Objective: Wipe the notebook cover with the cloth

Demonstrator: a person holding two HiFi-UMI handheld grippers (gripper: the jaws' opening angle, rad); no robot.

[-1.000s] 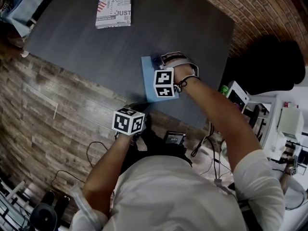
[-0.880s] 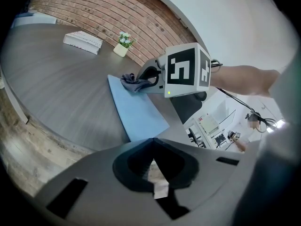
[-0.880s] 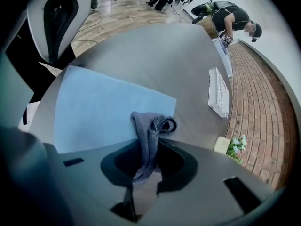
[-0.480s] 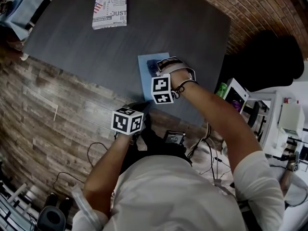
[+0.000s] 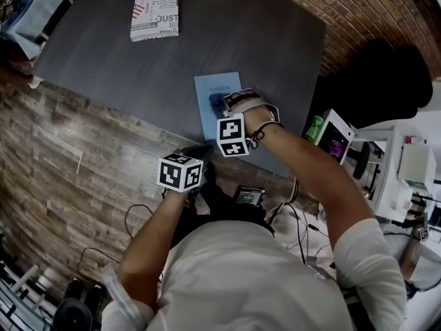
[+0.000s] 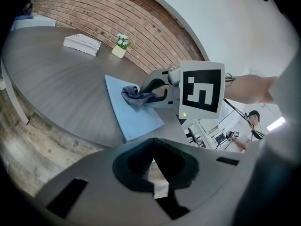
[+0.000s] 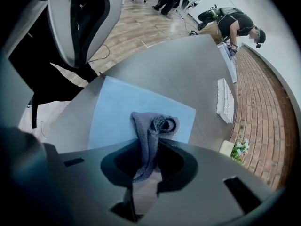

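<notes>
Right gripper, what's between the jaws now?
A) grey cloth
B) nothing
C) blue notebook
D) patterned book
A: the right gripper view shows the right gripper closed on the grey cloth, its bunched end over the blue notebook.

Light: soft, even indoors; head view dimmer.
Distortion: fisheye, black corners.
Focus: left tongs blurred close up.
Sheen: faint on tabletop.

Patterned book, "JUST" on cover (other print unreadable)
</notes>
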